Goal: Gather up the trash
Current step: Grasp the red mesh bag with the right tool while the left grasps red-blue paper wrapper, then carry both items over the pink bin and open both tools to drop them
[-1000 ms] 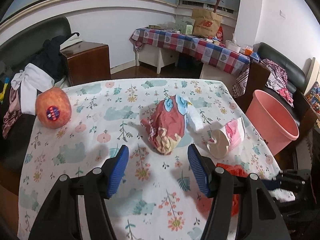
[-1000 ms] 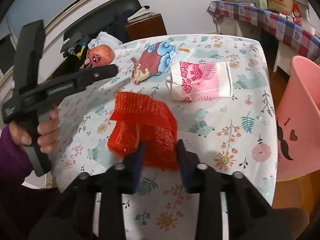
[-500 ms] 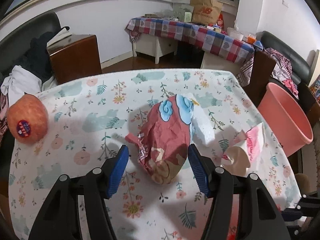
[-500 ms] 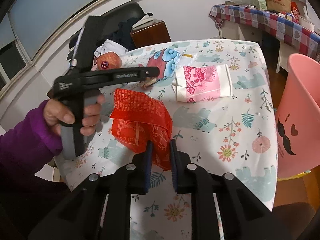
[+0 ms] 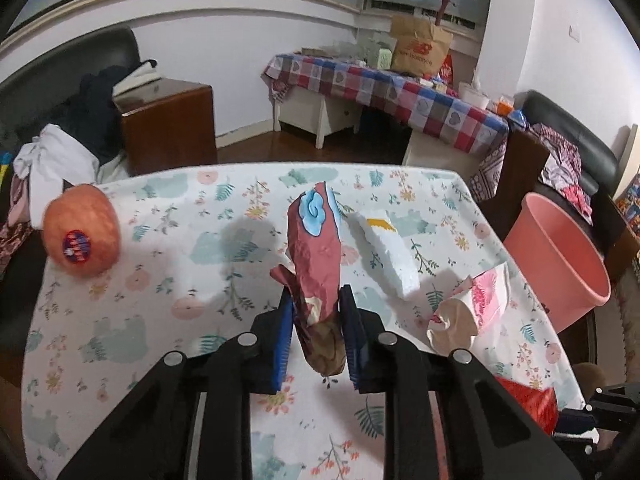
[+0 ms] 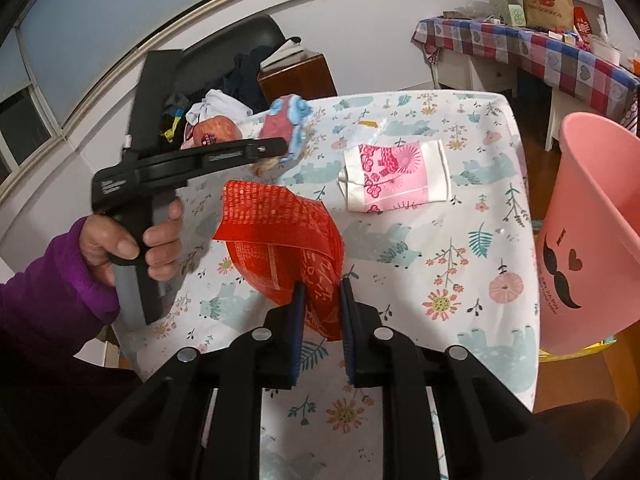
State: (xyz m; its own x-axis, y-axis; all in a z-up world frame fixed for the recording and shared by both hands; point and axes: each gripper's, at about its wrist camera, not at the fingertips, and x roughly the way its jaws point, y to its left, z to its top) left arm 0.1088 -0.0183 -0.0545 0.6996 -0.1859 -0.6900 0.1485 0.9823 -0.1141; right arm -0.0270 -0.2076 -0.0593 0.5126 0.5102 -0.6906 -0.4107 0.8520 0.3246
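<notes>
Orange-pink apple (image 5: 81, 236), stickered, sits at the far left edge of the table (image 5: 168, 320); I judge it food rather than rubbish, so it is left alone.

Crumpled red paper wrapper (image 5: 318, 264) with blue cloud print: between the pads of my left gripper (image 5: 316, 332), whose jaws are closing on its lower end. The paper already stands up, squeezed narrow, so the pads are pressing it. From the right wrist view the same wrapper (image 6: 285, 128) sticks up at the tip of that gripper (image 6: 280, 150), held by my left hand (image 6: 132, 240).

White foam block (image 5: 386, 252): lies flat just right of the wrapper, untouched, probably for a later pass.

Pink-and-white flowered paper bag (image 6: 394, 176): flat near the middle of the table, also waiting.

Red mesh bag (image 6: 286, 240): clamped at its near corner by my right gripper (image 6: 322, 320), fingers drawn close with the net bunched between them and the rest hanging out ahead. Gripped by a corner, I judge, because the limp net offers no firmer hold.

Pink bin (image 6: 596, 236): on the floor beside the table's right edge, mouth open, well placed to receive both pieces.
</notes>
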